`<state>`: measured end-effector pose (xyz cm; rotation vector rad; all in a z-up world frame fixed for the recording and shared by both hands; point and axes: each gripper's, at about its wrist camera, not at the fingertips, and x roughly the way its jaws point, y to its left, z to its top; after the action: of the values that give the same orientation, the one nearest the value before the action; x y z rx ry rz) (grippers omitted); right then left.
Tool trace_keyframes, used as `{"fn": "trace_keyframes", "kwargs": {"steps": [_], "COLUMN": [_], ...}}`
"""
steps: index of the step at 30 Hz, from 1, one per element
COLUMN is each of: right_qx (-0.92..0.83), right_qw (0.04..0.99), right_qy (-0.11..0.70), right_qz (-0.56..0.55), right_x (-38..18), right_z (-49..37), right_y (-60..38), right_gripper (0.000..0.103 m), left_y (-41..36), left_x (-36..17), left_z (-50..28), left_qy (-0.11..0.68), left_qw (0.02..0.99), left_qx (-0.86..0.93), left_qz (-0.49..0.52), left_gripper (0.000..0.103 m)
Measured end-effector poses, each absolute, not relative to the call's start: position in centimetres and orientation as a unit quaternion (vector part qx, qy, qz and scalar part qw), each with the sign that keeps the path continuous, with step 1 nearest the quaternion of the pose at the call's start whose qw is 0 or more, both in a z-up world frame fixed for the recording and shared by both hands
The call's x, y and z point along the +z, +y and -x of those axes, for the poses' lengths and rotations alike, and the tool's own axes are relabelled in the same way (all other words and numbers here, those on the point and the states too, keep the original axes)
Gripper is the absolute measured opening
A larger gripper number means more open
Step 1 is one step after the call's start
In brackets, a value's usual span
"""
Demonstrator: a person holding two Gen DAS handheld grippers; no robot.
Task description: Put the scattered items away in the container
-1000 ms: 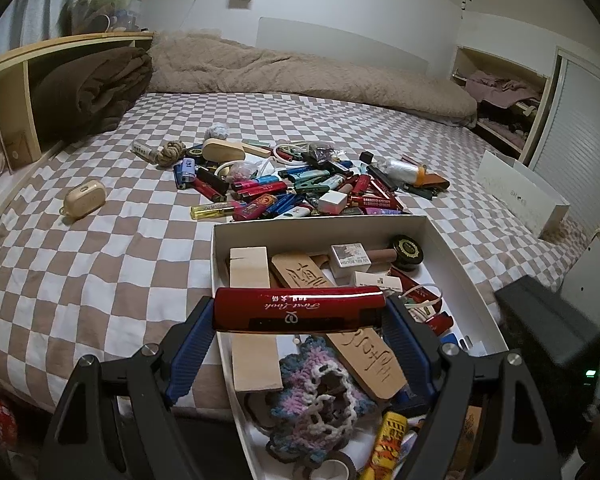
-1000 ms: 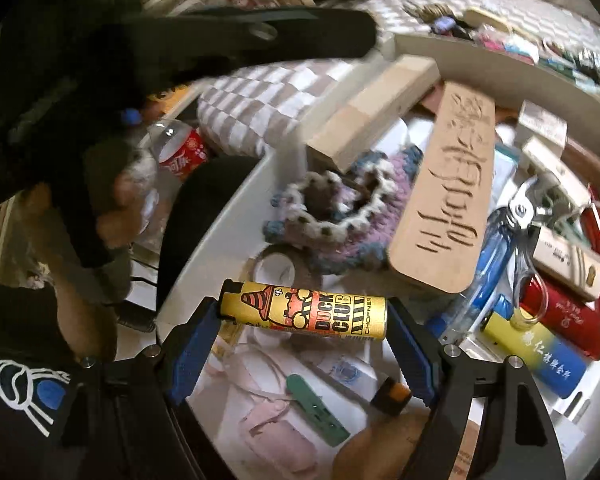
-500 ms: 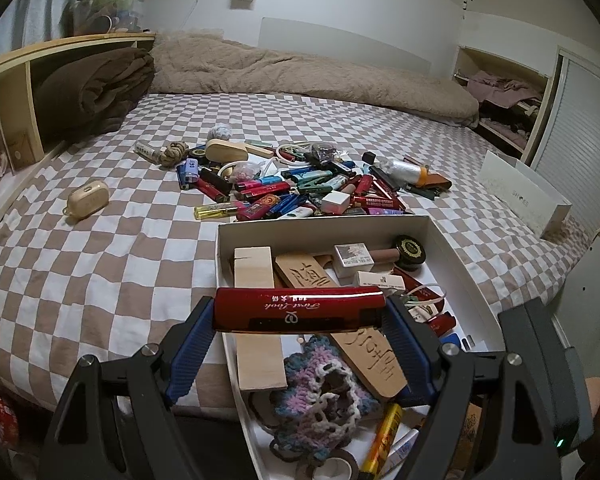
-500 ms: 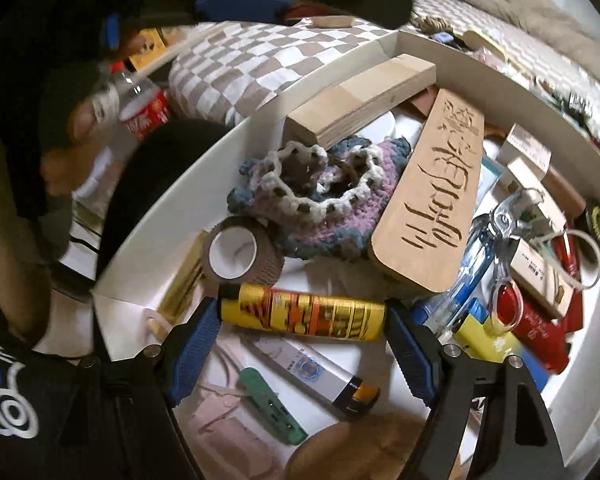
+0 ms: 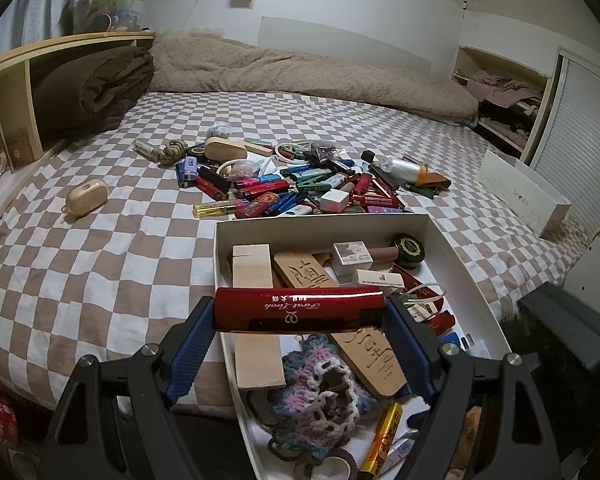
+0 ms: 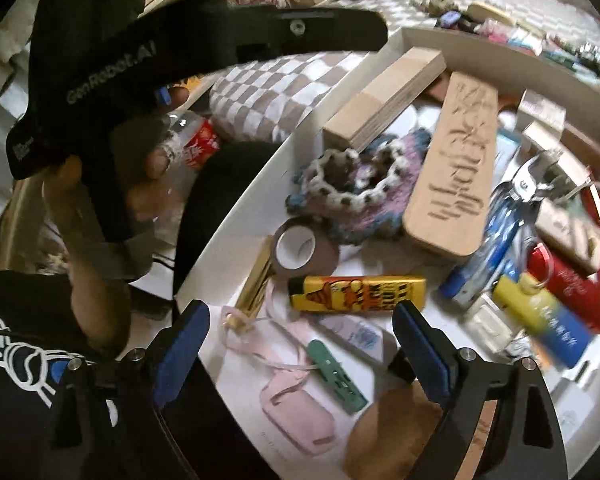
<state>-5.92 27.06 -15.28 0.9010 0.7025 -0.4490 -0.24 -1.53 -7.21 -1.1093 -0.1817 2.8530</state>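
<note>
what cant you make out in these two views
- Left wrist view: the box's near end, hidden behind the left claw and its red lighter.
- Left wrist view: the small items in the pile blend together.
- Right wrist view: the blue-and-yellow lighter's print, blurred.

One white container point(image 5: 452, 248) is seen on the checkered bed, and in it one wooden block point(image 5: 254, 304), one carved wooden plaque point(image 6: 452, 168), one crocheted piece point(image 6: 352, 184), one roll of brown tape point(image 6: 304, 250) and one yellow lighter point(image 6: 358, 294) are counted. Two grippers are counted, with one red lighter point(image 5: 298, 309) held in one. The pile of scattered items point(image 5: 300, 184) is too dense to be counted.
</note>
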Motion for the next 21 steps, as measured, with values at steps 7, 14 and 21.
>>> {"fn": "trace_keyframes", "kwargs": {"steps": [7, 14, 21], "right_qx": [-0.184, -0.197, -0.181], "right_qw": [0.812, 0.814, 0.835], "right_qy": [0.329, 0.313, 0.315], "right_qz": [-0.446, -0.449, -0.413], "right_x": [-16.2, -15.1, -14.5], "right_z": [5.7, 6.6, 4.2], "right_y": [26.7, 26.3, 25.0], "right_gripper": [0.093, 0.093, 0.093], "left_y": [-1.3, -1.4, -1.5], "left_x": [-7.1, -7.0, -6.6], "left_z": [-0.1, 0.1, -0.3], "left_qy": [-0.055, -0.06, -0.055], "left_qw": [0.037, 0.035, 0.033], "left_qx": [0.93, 0.931, 0.933], "left_qz": [0.361, 0.359, 0.355], "left_gripper": [0.083, 0.083, 0.083]}}
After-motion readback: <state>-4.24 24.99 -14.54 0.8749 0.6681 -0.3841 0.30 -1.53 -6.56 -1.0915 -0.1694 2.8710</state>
